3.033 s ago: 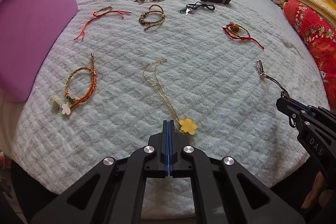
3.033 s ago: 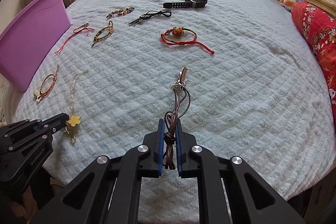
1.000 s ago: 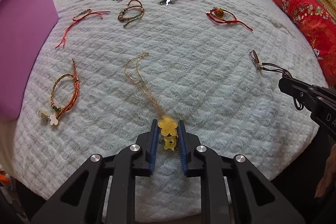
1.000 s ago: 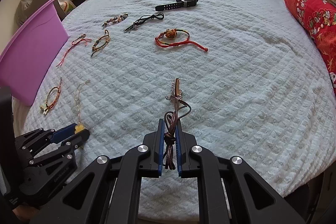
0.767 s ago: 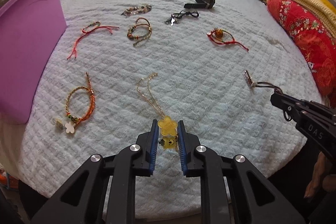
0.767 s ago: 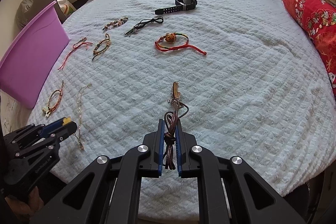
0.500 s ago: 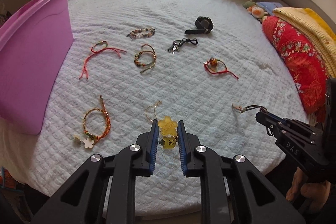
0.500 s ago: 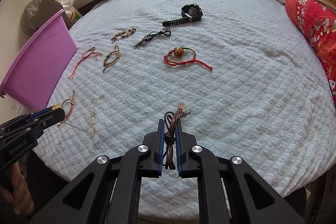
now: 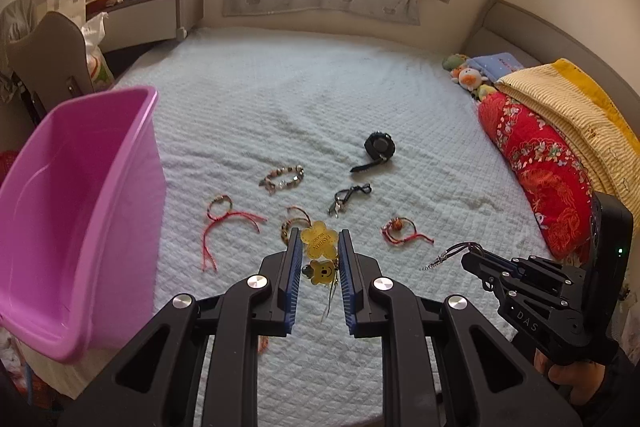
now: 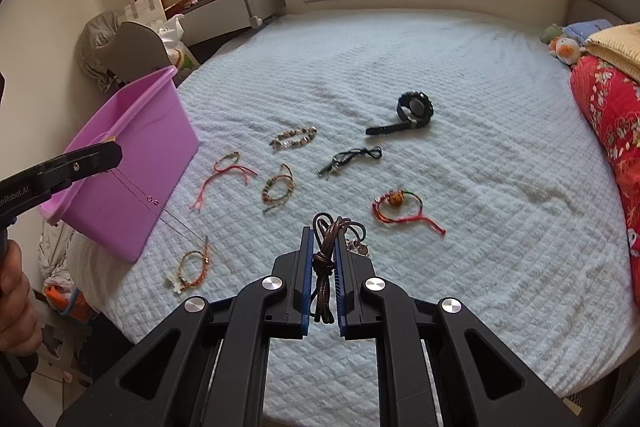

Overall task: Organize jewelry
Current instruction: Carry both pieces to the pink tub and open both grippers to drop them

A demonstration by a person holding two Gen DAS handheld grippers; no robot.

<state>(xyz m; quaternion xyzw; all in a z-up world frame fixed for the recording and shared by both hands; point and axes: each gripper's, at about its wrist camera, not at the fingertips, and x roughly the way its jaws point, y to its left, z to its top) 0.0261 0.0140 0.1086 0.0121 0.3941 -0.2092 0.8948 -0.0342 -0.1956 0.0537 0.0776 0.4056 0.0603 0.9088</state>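
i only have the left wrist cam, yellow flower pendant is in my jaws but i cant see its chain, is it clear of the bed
Observer: Not quite. In the right wrist view the thin chain of the yellow flower pendant slants down from the left gripper, and its low end seems to lie on the bed beside the orange bracelet.
Operator: ok and is the right one really gripping that cord, i just see an end dangling
Observer: Yes. The right gripper is shut on the brown cord, with the knot between the pads and the loops sticking out ahead.
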